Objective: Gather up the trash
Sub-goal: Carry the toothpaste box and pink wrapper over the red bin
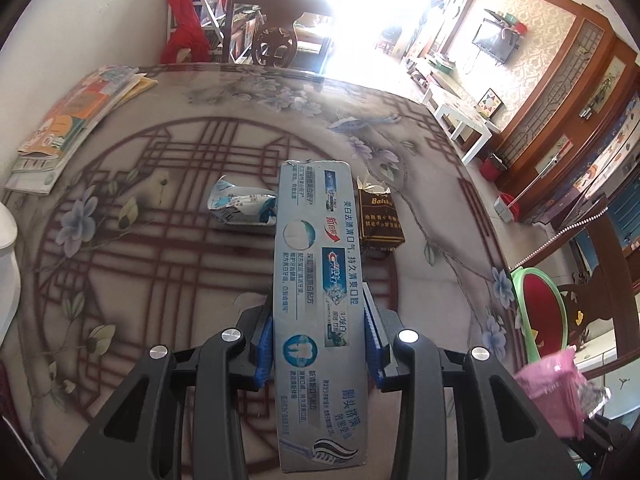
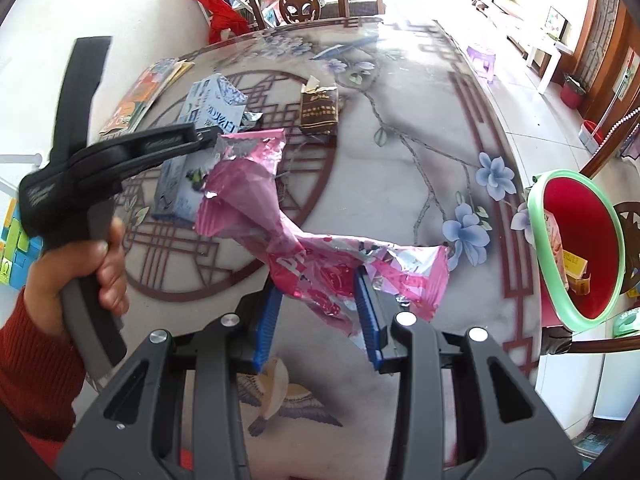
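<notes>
Left gripper (image 1: 318, 344) clamped on toothpaste box (image 1: 316, 280), right gripper (image 2: 320, 312) on pink wrapper (image 2: 304, 248).

- Table (image 1: 200, 264): glossy top printed with a dark red lattice roundel and pale blue flowers.
- Stack of magazines (image 1: 68, 120): lying at the table's far left corner.
- Carved wooden chair (image 1: 276, 20): pushed up to the far edge.
- Red bag (image 1: 182, 12): hanging beside the chair.
- Television (image 1: 494, 40): on the patterned wall.
- White side table (image 1: 468, 120): on the tiled floor.
</notes>
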Action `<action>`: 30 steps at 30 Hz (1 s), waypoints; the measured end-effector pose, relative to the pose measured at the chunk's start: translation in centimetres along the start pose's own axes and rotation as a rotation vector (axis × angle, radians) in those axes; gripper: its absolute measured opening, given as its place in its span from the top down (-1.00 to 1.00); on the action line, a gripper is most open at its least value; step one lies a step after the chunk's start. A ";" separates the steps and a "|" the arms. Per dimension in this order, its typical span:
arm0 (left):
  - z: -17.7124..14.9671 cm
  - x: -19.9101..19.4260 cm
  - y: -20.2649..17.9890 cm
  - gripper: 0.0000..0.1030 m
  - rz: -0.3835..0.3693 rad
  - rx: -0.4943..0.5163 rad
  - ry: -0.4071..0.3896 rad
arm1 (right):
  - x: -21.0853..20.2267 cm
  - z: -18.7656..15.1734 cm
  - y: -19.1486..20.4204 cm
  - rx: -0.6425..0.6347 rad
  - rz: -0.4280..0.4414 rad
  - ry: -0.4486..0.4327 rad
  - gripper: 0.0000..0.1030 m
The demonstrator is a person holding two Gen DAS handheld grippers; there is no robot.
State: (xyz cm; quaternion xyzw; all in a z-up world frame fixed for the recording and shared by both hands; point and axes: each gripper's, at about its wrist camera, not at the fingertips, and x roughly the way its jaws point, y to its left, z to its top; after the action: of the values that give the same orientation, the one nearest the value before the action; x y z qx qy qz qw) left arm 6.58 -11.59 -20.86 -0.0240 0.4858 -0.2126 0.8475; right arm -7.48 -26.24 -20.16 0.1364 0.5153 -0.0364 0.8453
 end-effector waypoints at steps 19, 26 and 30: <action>-2.4 -5.5 -2.3 0.34 -0.016 0.125 -0.091 | -3.8 -1.5 0.1 0.043 -0.036 -0.102 0.30; -3.0 -6.3 -4.2 0.33 -0.038 0.173 -0.103 | -5.1 -1.7 -0.8 0.071 -0.062 -0.130 0.30; -3.1 -6.4 -5.0 0.33 -0.047 0.190 -0.099 | -5.5 -1.7 -1.4 0.083 -0.074 -0.137 0.30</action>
State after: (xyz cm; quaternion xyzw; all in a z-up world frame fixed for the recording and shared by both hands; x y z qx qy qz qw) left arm -0.51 -13.15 -16.08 0.0346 0.4201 -0.2758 0.8638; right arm -11.80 -27.54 -16.29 0.1494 0.4589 -0.0984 0.8703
